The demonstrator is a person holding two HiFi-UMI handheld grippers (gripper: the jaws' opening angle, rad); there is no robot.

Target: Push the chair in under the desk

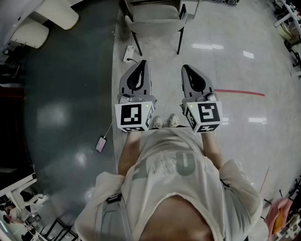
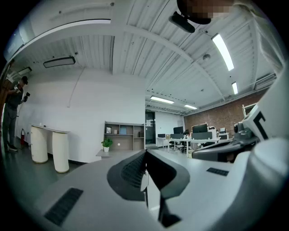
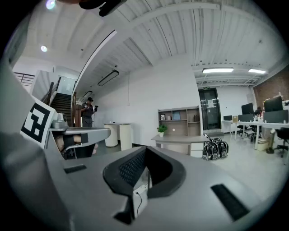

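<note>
A light grey chair with black legs stands on the floor at the top of the head view, ahead of both grippers and apart from them. My left gripper and right gripper are held side by side at waist height, pointing level toward the chair. Both are shut with nothing between the jaws. In the left gripper view the left gripper shows closed jaws, and the right gripper looks the same in its own view. A grey desk with shelves behind it stands far off. The chair is hidden in both gripper views.
A white power strip lies on the floor by the chair's left leg. A small device on a cable lies at the left. A red line marks the floor on the right. White counters and a standing person are farther off.
</note>
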